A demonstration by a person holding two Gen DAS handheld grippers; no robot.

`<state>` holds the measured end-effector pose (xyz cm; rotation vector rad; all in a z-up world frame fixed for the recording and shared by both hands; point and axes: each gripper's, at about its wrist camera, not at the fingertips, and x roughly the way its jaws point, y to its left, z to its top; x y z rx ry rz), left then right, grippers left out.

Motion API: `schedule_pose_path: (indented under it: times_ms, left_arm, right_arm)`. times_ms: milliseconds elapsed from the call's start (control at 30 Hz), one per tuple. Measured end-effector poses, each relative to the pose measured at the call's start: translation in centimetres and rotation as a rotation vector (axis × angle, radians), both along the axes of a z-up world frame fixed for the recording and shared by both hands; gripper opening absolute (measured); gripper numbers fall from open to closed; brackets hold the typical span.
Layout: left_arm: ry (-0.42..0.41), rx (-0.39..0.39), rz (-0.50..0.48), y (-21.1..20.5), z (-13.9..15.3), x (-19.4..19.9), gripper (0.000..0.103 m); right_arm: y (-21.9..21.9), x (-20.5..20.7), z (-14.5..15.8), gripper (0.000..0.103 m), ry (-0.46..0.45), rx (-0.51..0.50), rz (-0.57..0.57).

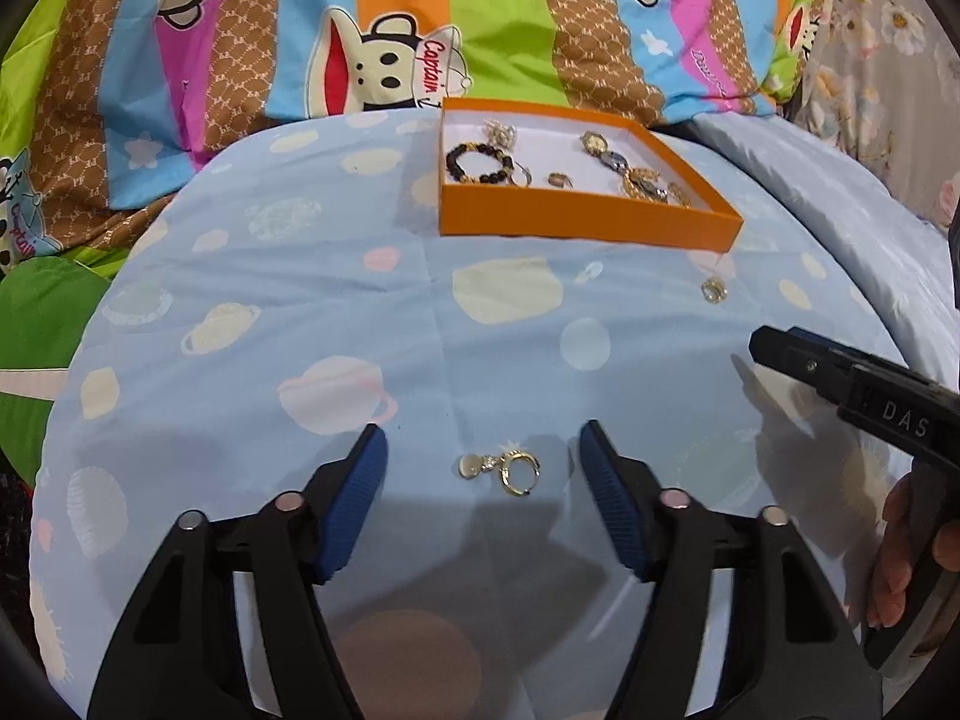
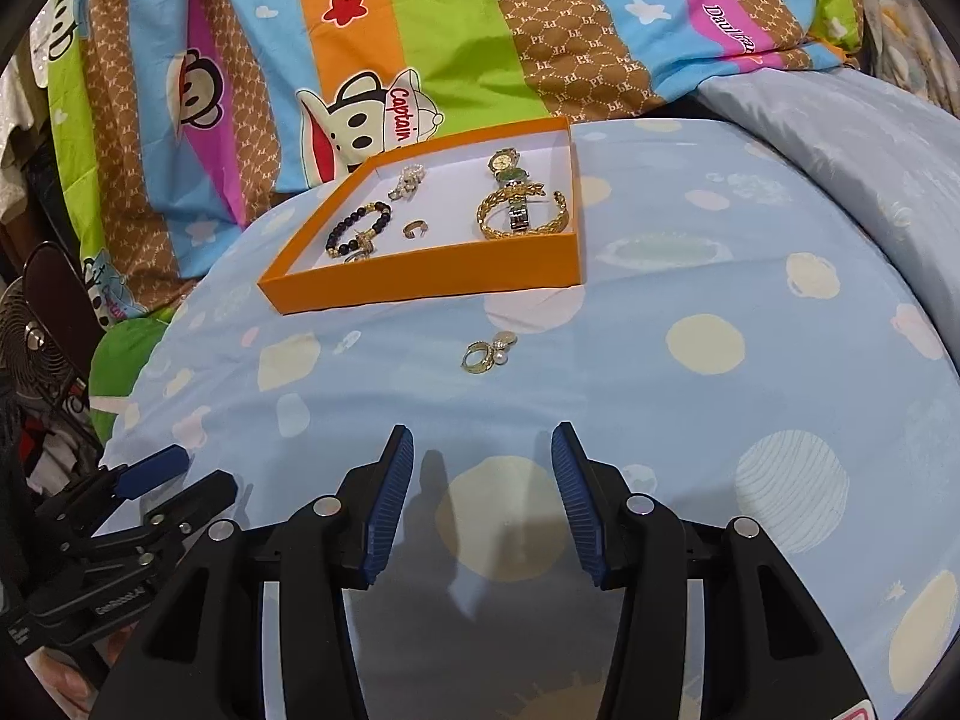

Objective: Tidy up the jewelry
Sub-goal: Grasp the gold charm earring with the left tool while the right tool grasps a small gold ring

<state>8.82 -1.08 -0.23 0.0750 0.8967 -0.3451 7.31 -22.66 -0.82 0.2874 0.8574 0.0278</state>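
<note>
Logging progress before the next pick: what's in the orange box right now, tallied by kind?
Bracelets: 2, beaded bracelet and gold bangle
Watch: 1
Ring: 1
Small sparkly pieces, kind unclear: 2
Total in the orange box: 6

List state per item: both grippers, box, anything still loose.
left gripper: open, straddling the near earring, not touching
right gripper: open, empty
orange box: lidless, holds beaded bracelet, watch, gold bangle
near earring: loose on bedsheet
far earring: loose, outside box
</note>
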Motion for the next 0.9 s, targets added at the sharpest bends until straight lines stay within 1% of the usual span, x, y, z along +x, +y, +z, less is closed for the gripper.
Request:
schedule_pose_path:
  times_ms: [67,167,200,233,300,333,400,567,633,667,700,733,767,800,900]
  left_arm:
    - [-0.003,0.005,0.001,-0.1,0.0,0.0,0.053]
    - [0.0,0.005,-0.001,-0.1,-0.2,-0.1,0.046]
    - [-0.001,0.004,-0.003,-0.1,-0.2,-0.1,0.041]
    - [-0.001,0.003,-0.005,-0.1,-0.2,-0.1,0.038]
    - [-0.004,0.003,-0.012,-0.2,-0.3,-0.1,0.026]
    - [-0.003,-0.001,-0.017,-0.2,-0.2,-0.2,0.024]
    - [0.0,-0.012,-0.025,-0.2,-0.2,-0.2,0.014]
    - [0.012,-0.051,-0.031,0.3,-0.1,0.0,0.013]
    - [0.015,-0.062,-0.03,0.4,-0.1,0.0,0.012]
    - [0.016,-0.067,-0.028,0.5,-0.1,0.0,0.012]
    - [0.017,-0.071,-0.028,0.5,-0.1,0.0,0.012]
    - [0.019,-0.074,-0.027,0.5,-0.1,0.1,0.012]
    - [0.021,-0.079,-0.027,0.6,-0.1,0.1,0.012]
    - [0.023,-0.085,-0.025,0.7,-0.1,0.1,0.012]
    - [0.032,-0.098,-0.021,0.9,-0.1,0.3,0.012]
  right_arm:
    - [-0.2,0.1,-0.2,0.048,0.005,0.007,-0.003]
    - [-0.2,0.2,-0.2,0.048,0.006,0.008,-0.001]
    - [-0.2,0.3,-0.2,0.048,0.007,0.007,0.001]
    - [-0.1,0.4,-0.2,0.048,0.008,0.008,0.002]
    - [-0.1,0.8,-0.1,0.048,0.008,0.011,0.005]
    - [0.0,1.1,-0.1,0.048,0.009,0.012,0.007]
    - [0.1,1.8,-0.1,0.048,0.014,0.008,0.01]
    - [0.2,4.0,-0.1,0.047,0.022,-0.006,0.003]
    - [0.3,4.7,-0.2,0.045,0.027,-0.011,0.002]
    - [0.4,5.1,-0.3,0.042,0.033,-0.018,0.0]
    - [0.4,5.4,-0.4,0.034,0.04,-0.024,0.0]
    - [0.5,5.6,-0.5,0.031,0.043,-0.037,-0.002]
    - [0.6,5.6,-0.5,0.023,0.044,-0.045,-0.004]
    - [0.6,5.6,-0.6,0.018,0.046,-0.049,-0.006]
    - [0.5,5.5,-0.6,0.018,0.041,-0.046,-0.007]
